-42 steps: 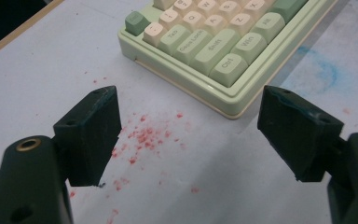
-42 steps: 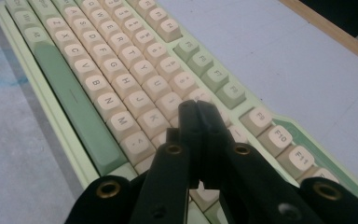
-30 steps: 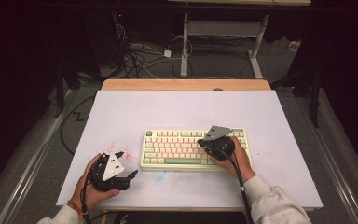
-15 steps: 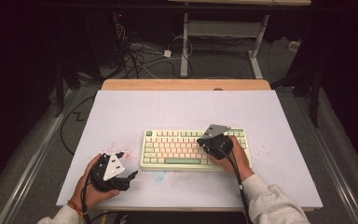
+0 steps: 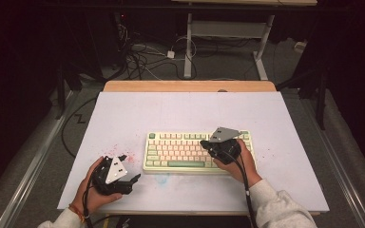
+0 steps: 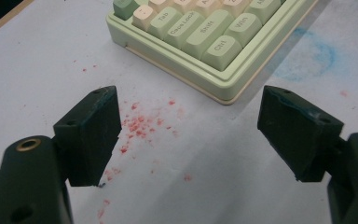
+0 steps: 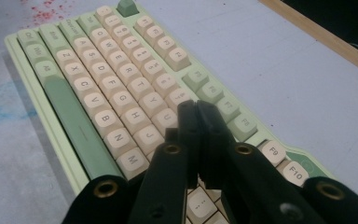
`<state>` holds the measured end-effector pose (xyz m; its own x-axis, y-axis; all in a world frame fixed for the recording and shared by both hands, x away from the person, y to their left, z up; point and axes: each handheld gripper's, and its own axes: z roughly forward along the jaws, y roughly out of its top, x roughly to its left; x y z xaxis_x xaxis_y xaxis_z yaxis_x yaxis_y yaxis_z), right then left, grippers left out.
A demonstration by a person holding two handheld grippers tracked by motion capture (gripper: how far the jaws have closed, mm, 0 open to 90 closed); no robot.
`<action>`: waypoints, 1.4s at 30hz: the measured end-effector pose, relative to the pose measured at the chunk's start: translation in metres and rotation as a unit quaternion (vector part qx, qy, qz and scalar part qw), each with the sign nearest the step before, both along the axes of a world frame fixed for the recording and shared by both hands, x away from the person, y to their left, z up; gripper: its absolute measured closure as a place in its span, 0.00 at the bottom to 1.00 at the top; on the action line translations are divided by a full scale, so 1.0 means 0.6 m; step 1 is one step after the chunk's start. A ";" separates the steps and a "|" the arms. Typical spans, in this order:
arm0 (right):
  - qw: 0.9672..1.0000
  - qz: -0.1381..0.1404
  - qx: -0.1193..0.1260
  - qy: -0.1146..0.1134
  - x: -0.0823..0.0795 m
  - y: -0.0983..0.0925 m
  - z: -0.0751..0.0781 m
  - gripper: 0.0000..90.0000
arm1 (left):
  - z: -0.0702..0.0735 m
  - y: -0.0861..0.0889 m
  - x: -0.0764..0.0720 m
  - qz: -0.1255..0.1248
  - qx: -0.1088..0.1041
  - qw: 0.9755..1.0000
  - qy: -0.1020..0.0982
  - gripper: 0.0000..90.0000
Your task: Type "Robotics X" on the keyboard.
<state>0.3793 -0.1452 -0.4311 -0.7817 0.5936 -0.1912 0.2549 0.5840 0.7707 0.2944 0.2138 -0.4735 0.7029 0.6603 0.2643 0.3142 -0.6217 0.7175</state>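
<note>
1. The green-and-cream mechanical keyboard [image 5: 197, 152] is lying near the worktop's [image 5: 171, 109] front edge, right of centre.
2. The right gripper [image 7: 197, 112], jaws pressed together, is poking at keys around I and J; typing seems underway.
3. The left gripper [image 6: 189, 133] is resting wide open by the red specks [image 6: 140, 126], holding nothing.

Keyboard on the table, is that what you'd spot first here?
Yes: the pale green keyboard with cream keys sits near the front middle of the white table. The right black gripper, its jaws shut together, pokes down over the keys on the keyboard's right part. The left black gripper rests with jaws wide open by red speckles off the keyboard's left end.
</note>
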 end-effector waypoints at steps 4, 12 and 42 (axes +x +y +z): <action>1.000 0.003 0.005 -0.005 -0.009 -0.004 0.005 0.98 | -0.001 -0.001 0.000 -0.001 0.000 1.000 0.000 0.23; 1.000 0.004 0.019 -0.016 -0.023 -0.018 0.015 0.93 | 0.001 -0.002 -0.001 0.000 -0.003 1.000 0.001 0.23; 0.998 0.009 0.047 -0.046 -0.075 -0.005 0.010 0.31 | 0.004 0.001 -0.001 -0.003 -0.014 1.000 0.007 0.24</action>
<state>0.3343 -0.1481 -0.4251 -0.7741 0.5981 -0.2075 0.1704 0.5125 0.8416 0.2939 0.2142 -0.4713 0.7106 0.6628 0.2362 0.3205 -0.6037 0.7299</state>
